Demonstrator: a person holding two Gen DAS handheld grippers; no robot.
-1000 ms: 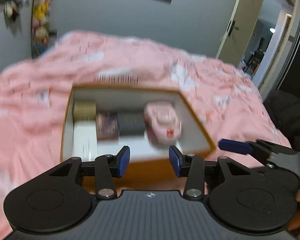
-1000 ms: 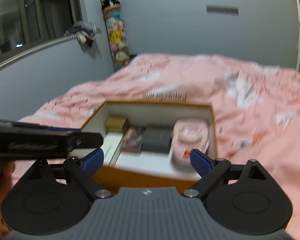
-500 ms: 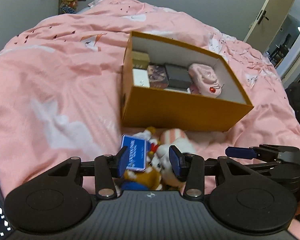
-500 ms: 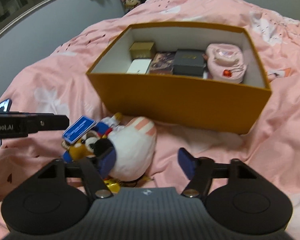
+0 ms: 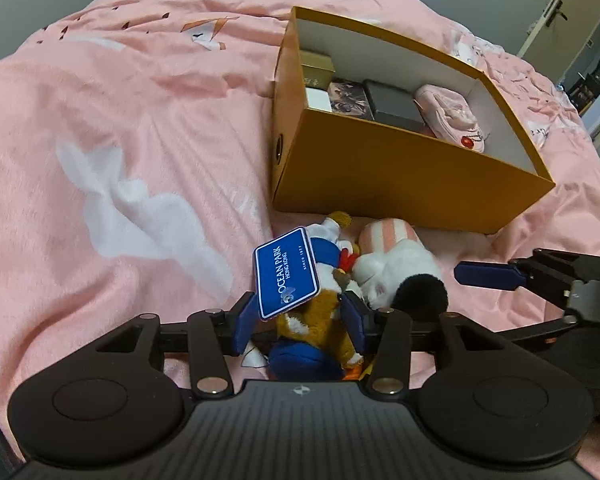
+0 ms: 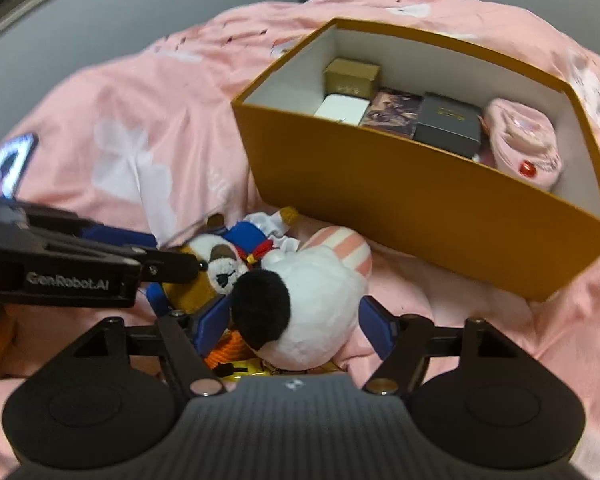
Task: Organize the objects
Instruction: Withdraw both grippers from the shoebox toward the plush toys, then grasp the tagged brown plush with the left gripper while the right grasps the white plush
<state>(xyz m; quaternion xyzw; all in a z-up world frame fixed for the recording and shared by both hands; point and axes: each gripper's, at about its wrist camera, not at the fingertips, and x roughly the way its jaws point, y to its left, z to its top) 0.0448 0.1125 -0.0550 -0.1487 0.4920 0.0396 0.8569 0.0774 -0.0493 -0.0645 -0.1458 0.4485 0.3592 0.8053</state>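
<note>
Two plush toys lie side by side on the pink bedcover in front of an orange box (image 5: 400, 168) (image 6: 380, 184). The brown sailor plush (image 5: 316, 320) (image 6: 196, 292) carries a blue tag (image 5: 286, 272). My left gripper (image 5: 300, 322) straddles it with its jaws opening, and a gap shows beside the left pad. The white plush with a black ear (image 6: 312, 300) (image 5: 400, 264) sits between the opening jaws of my right gripper (image 6: 294, 324), whose pads flank it closely. One of the right gripper's fingers (image 5: 488, 274) stands just clear of that plush.
The box holds a gold box (image 6: 352, 74), a white box (image 6: 342, 108), a patterned box (image 6: 394, 112), a black box (image 6: 448, 122) and a pink pouch (image 6: 524, 140). A lit phone (image 6: 10, 164) lies on the cover at the left. A door (image 5: 560, 8) stands at the far right.
Both grippers dropped from above the box to the plush toys in front of it. The right jaws narrowed around the white plush; the left jaws now straddle the brown one.
</note>
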